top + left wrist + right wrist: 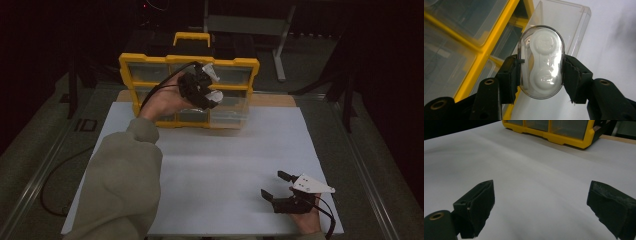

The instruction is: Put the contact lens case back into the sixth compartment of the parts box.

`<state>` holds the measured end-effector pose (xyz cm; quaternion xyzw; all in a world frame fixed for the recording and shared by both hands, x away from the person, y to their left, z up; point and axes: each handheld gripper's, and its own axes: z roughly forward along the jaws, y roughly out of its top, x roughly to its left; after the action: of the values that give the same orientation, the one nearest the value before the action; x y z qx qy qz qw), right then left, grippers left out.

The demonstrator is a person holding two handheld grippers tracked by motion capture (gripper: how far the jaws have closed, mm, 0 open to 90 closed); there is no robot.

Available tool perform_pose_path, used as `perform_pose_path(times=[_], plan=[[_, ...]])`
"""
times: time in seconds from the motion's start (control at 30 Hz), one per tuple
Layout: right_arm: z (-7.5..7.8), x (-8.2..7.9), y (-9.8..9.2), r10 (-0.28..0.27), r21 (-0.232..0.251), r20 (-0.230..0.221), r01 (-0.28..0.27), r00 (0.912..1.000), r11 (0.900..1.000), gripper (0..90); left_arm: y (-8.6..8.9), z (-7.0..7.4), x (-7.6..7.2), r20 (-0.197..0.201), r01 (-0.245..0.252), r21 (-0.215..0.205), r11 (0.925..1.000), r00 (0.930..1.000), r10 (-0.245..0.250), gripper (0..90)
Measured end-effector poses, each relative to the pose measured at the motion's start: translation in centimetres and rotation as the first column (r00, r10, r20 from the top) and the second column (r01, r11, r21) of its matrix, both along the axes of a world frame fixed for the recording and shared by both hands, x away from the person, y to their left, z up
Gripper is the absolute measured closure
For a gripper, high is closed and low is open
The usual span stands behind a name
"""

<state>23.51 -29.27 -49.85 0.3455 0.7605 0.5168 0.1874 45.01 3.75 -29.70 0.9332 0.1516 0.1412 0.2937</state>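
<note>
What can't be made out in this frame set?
- Organizer drawer contents: dark and dim in the high view.
- Clear capsule, held by the left tool: blocked by the hand in the high view.
- Pulled-out drawer: its inside is hidden behind the capsule in the left gripper view.

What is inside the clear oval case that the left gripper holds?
A white two-cup insert, like a contact lens holder, shows inside the clear oval case. The contents of its cups are covered.
</note>
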Motion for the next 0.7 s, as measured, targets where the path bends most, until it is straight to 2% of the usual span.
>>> perform_pose_path(times=[0.23, 0.7], plan=[[0.0, 0.0, 0.0, 0.003, 0.000, -0.002, -0.003, 1.0000, 1.000, 7.8, -1.2, -0.5, 0.3, -0.007, 0.003, -0.008, 1.0000, 1.0000, -0.003, 49.7], [0.0, 0.0, 0.0, 0.004, 0.000, 0.000, -0.004, 1.0000, 1.000, 7.8, -2.8, -1.8, 0.8, -0.034, -0.016, 0.009, 0.9998, 0.9993, 0.016, 49.5]])
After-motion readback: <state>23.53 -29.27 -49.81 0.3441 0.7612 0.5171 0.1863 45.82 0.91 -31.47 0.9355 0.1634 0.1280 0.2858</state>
